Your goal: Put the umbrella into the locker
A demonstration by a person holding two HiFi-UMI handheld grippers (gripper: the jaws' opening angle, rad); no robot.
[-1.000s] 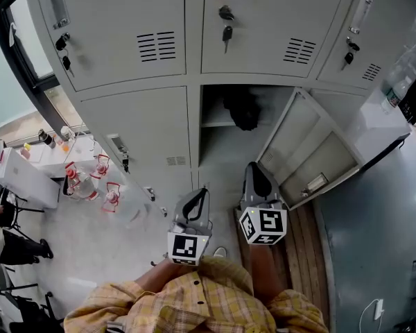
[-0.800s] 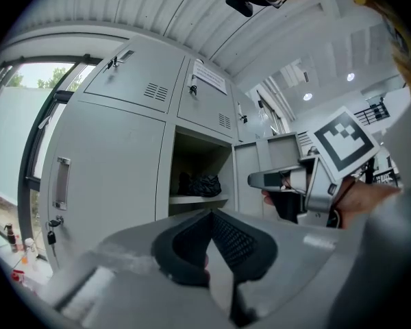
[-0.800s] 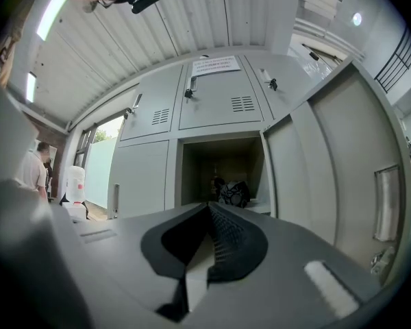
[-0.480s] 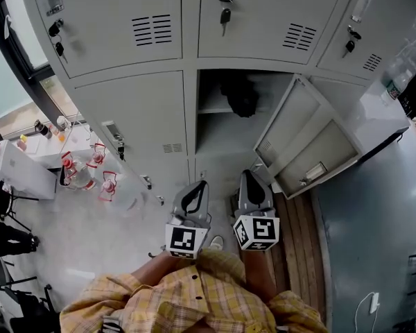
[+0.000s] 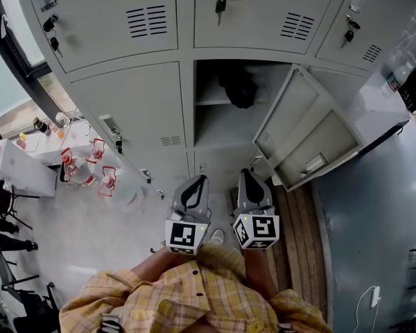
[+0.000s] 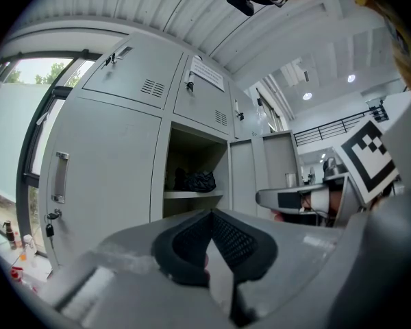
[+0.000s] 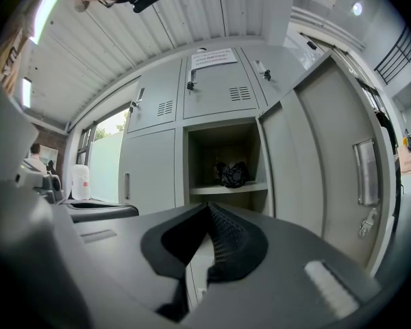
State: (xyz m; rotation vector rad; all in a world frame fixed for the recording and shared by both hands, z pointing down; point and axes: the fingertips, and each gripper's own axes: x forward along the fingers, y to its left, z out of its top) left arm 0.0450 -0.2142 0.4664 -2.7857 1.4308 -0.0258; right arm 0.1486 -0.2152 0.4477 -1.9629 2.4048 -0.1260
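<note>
Umbrella (image 5: pixel 237 89), a black crumpled bundle, lay on the shelf (image 5: pixel 209 103) inside the open locker (image 5: pixel 222 132), pushed toward the back and slightly right of the middle. Below the shelf I saw only the locker's pale bare walls. The locker door (image 5: pixel 301 141) stood swung out to the right, its inner side facing me.

I held both tools low in front of my yellow plaid shirt (image 5: pixel 194 297), side by side and near each other, well apart from the locker opening. The left gripper (image 5: pixel 197 180) had its jaws closed together with nothing between them; its own view showed the dark pads meeting at a point. The right gripper (image 5: pixel 248 175) was the same, jaws pressed together and empty, aimed level at the open compartment so the umbrella showed just above the tips.

Keys (image 5: pixel 220 5) hung in the door above the open locker. Off to the left, several clear bottles (image 5: pixel 90 175) with red bands stood on the floor near the lockers' base.
</note>
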